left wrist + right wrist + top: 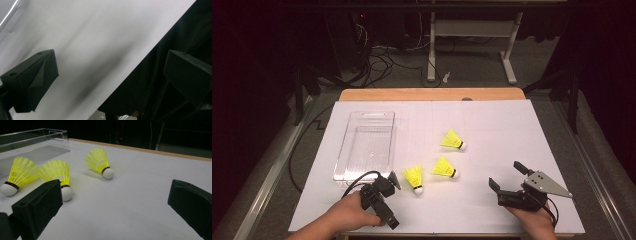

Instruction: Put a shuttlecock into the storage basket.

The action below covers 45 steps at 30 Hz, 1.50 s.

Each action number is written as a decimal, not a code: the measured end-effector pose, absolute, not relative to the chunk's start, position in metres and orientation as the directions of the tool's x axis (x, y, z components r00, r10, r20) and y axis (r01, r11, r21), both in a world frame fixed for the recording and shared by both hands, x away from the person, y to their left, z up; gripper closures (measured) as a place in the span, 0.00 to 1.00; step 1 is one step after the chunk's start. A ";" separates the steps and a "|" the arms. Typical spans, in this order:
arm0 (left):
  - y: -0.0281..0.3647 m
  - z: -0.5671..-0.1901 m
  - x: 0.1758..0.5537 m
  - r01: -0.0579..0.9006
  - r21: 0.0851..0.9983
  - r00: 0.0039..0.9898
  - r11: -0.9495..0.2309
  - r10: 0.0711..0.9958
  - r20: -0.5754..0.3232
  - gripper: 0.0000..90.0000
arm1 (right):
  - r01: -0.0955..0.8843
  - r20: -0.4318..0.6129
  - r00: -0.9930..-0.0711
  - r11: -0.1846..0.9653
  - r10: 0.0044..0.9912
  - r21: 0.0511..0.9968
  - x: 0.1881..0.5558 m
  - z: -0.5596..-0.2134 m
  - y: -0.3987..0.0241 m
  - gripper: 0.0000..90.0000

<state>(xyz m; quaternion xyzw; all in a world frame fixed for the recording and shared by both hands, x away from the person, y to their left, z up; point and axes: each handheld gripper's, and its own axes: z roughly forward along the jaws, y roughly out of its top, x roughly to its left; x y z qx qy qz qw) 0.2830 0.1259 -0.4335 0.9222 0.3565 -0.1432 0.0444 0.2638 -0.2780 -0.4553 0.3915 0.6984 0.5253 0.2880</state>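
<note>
High view overhead; right gripper view low, sharing shuttlecocks (100,162)

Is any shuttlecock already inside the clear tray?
No, the clear tray holds nothing; all three shuttlecocks lie on the white table surface beside it.

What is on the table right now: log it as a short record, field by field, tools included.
surface: white paper-covered table
container: clear rectangular plastic bin, empty, at the left
items: three yellow feathered shuttlecocks with white cork tips, lying on the sheet outside the bin
shuttlecock far
shuttlecock middle
shuttlecock near, closest to the left tool
left tool: jaws apart, holding nothing, near the table's front edge
right tool: jaws wide apart, holding nothing, facing the shuttlecocks
contact: neither tool touches a shuttlecock
</note>
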 end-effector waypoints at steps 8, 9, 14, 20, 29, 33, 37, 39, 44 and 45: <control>0.110 -0.431 0.284 0.647 -0.014 0.726 -0.763 0.621 -0.297 0.01 | 0.245 0.013 -0.528 0.138 0.849 0.960 0.264 -0.455 -0.278 0.00; 0.108 -0.431 0.284 0.645 -0.010 0.726 -0.764 0.618 -0.301 0.01 | 0.245 0.012 -0.528 0.139 0.849 0.959 0.264 -0.455 -0.278 0.00; 0.100 -0.429 0.284 0.631 -0.001 0.738 -0.776 0.601 -0.307 0.01 | 0.244 0.009 -0.532 0.143 0.847 0.959 0.264 -0.455 -0.278 0.00; 0.090 -0.426 0.286 0.611 -0.002 0.752 -0.792 0.581 -0.312 0.01 | 0.246 0.012 -0.533 0.142 0.846 0.959 0.264 -0.455 -0.278 0.00; 0.076 -0.426 0.285 0.586 0.000 0.768 -0.810 0.556 -0.317 0.01 | 0.245 0.010 -0.535 0.144 0.845 0.959 0.264 -0.456 -0.277 0.00; 0.069 -0.426 0.284 0.580 0.000 0.771 -0.815 0.549 -0.321 0.01 | 0.245 0.008 -0.536 0.146 0.844 0.958 0.264 -0.456 -0.277 0.00; 0.063 -0.424 0.285 0.570 0.001 0.777 -0.822 0.538 -0.328 0.01 | 0.243 0.008 -0.537 0.146 0.843 0.959 0.264 -0.456 -0.277 0.00; 0.059 -0.423 0.285 0.566 0.006 0.780 -0.824 0.533 -0.327 0.01 | 0.244 0.008 -0.537 0.146 0.844 0.959 0.264 -0.456 -0.277 0.00; 0.052 -0.420 0.287 0.557 0.014 0.787 -0.831 0.522 -0.328 0.01 | 0.247 0.013 -0.537 0.142 0.843 0.959 0.264 -0.456 -0.277 0.00; 0.052 -0.419 0.287 0.554 0.013 0.789 -0.832 0.521 -0.325 0.01 | 0.245 0.012 -0.538 0.143 0.843 0.959 0.263 -0.456 -0.277 0.00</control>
